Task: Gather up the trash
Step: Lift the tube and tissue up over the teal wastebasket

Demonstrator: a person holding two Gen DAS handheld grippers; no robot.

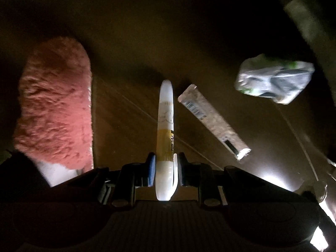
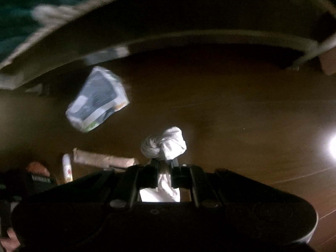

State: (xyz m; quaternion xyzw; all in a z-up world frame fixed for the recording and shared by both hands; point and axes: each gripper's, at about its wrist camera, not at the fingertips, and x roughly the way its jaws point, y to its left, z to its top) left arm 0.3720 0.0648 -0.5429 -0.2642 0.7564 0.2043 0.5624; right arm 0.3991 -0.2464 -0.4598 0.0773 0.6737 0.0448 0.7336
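Note:
In the left wrist view my left gripper (image 1: 164, 163) is shut on a white tube with a yellow band (image 1: 166, 126), held above the dark wooden floor (image 1: 136, 52). A flattened silver wrapper (image 1: 212, 121) lies just right of it, and a crumpled white, grey and green packet (image 1: 273, 77) lies farther right. In the right wrist view my right gripper (image 2: 164, 174) is shut on a twisted white tissue wad (image 2: 166, 145) over the floor. The crumpled packet (image 2: 98, 98) lies up and left of it. The silver wrapper (image 2: 103, 159) and the white tube (image 2: 67, 168) show at lower left.
A pink fluffy slipper (image 1: 54, 113) lies on the left of the left wrist view. A pale curved furniture edge (image 2: 168, 40) arches over the floor at the top of the right wrist view, with green fabric (image 2: 25, 4) beyond it. A bright glare (image 2: 332, 149) shines at the right edge.

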